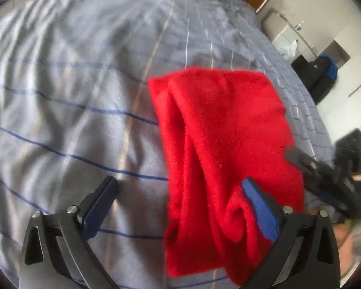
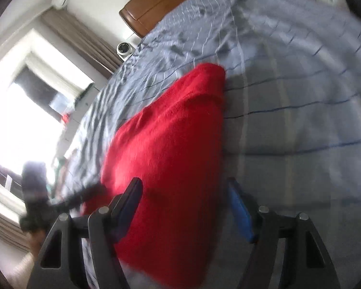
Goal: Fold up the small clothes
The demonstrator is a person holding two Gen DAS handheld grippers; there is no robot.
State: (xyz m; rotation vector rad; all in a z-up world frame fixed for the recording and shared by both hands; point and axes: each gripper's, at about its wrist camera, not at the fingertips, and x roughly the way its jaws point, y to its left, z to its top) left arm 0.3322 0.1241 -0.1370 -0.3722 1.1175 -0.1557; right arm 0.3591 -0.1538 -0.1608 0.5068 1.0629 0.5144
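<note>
- Left wrist view: the red garment (image 1: 219,159) is a soft, fuzzy knit, folded into a rough long rectangle with deep rolled creases along its length. It lies on the bedspread (image 1: 72,110), a thin grey-blue cotton-looking cover with dark blue and pale stripes, all rumpled.
- The left gripper (image 1: 178,207) has its tongs spread wide, nothing pinched. They're black plastic arms with blue pads; the right pad sits over the garment's near end and the other over bare cover.
- The right gripper (image 1: 325,175) shows at the garment's right edge, blurry.
- Right wrist view: the garment (image 2: 170,149) reads as a fleecy wedge, flatter on this side, on the same striped bedspread (image 2: 300,120).
- The right gripper (image 2: 184,204) is spread too, holding nothing. One tong is over the red cloth, the other over the cover.
- A glossy brown wooden headboard (image 2: 156,2) curves at the far end.
</note>
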